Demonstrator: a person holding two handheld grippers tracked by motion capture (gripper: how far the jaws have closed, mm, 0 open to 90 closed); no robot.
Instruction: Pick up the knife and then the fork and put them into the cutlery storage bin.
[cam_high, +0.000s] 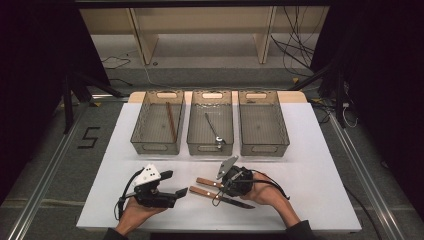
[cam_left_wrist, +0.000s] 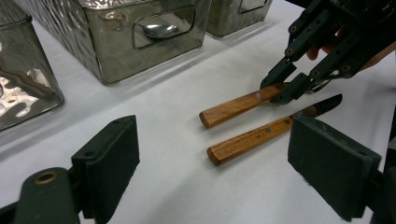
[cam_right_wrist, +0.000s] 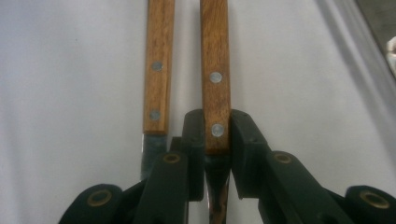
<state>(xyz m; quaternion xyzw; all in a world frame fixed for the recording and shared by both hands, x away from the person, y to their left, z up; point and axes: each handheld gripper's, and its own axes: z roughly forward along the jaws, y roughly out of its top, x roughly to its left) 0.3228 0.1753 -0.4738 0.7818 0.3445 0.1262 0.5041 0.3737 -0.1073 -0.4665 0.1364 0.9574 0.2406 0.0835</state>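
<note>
Pinching the wooden handle of one dark-bladed knife (cam_right_wrist: 215, 84), the right gripper (cam_high: 231, 181) has its jaws pressed on both sides of the handle near the blade end; a second wood-handled knife (cam_right_wrist: 157, 70) lies just beside it, parallel, w/ both on the white table (cam_high: 310, 165) at approx 6 o'clock of the bins. Left gripper (cam_high: 176, 183) hovers at 9 o'clock from the knives, jaws spread, nothing btwn them. Three smoky translucent plastic bins sit in a row at 12 o'clock: left bin (cam_high: 142, 122) holds a thin brown stick (cam_high: 171, 121), middle bin (cam_high: 195, 125) a metal spoon (cam_high: 214, 128), right bin (cam_high: 281, 125) looks bare.
</note>
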